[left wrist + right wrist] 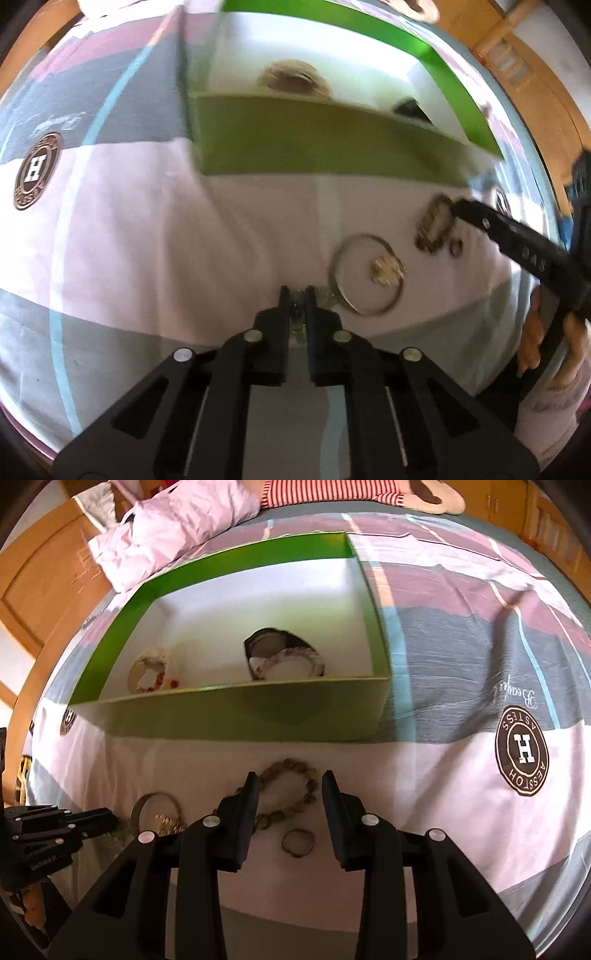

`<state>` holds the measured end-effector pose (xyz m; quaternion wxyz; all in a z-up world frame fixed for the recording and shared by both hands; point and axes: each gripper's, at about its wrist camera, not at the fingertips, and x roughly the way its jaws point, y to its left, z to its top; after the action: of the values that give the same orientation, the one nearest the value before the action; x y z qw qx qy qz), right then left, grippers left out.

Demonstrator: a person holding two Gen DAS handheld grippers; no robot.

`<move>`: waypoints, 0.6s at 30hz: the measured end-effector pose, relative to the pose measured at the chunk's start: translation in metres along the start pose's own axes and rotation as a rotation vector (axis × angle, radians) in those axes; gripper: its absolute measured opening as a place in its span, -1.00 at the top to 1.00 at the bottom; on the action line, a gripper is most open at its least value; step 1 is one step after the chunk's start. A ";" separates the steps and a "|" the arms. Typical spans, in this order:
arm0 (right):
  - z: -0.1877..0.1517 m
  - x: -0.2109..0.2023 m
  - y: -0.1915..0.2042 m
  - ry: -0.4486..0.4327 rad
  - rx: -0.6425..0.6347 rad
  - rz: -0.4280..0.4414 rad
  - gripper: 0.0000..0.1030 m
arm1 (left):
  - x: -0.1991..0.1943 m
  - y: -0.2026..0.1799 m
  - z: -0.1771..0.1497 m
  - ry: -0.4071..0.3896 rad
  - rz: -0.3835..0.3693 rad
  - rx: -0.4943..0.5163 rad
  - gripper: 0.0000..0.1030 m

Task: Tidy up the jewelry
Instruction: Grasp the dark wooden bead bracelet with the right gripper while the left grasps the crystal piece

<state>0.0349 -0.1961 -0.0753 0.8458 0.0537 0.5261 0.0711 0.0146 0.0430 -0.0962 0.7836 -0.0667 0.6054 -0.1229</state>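
— Jewelry: from the left view, the left gripper (296,295) is pinched nearly shut on a small pale-green piece (330,297) on the bedspread (147,229), beside the thin bangle (365,275). Light, slippery, I'd guess.

— From the right view, the right gripper (290,781) hangs open over the beaded bracelet (291,792) near the green box (236,716)'s front wall. Floppy; grab across the beads.

Bedroom in a home: bed (461,635) under a striped pink-and-grey printed sheet, rumpled pink pillow (177,524), wooden wardrobe doors (40,587) alongside.
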 end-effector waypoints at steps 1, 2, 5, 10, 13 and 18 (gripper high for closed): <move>0.000 0.003 0.000 -0.001 -0.001 -0.012 0.31 | 0.000 0.004 0.004 -0.008 0.008 -0.023 0.85; 0.000 0.006 0.000 0.000 -0.003 -0.024 0.31 | 0.001 0.004 0.009 -0.014 0.011 -0.033 0.85; 0.001 0.019 0.010 0.021 -0.045 -0.047 0.31 | 0.000 0.006 0.024 -0.050 0.002 -0.052 0.85; -0.002 0.014 0.017 -0.004 -0.062 -0.032 0.86 | -0.002 0.007 0.029 -0.078 -0.019 -0.069 0.83; 0.002 -0.001 0.012 -0.064 -0.023 0.017 0.86 | -0.006 0.008 0.030 -0.089 -0.030 -0.076 0.67; 0.004 -0.008 0.006 -0.070 0.006 0.031 0.85 | -0.001 0.014 0.028 -0.073 -0.025 -0.104 0.29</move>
<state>0.0344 -0.1918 -0.0654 0.8622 0.0667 0.4955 0.0808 0.0426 0.0553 -0.0919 0.7991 -0.1194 0.5809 -0.0985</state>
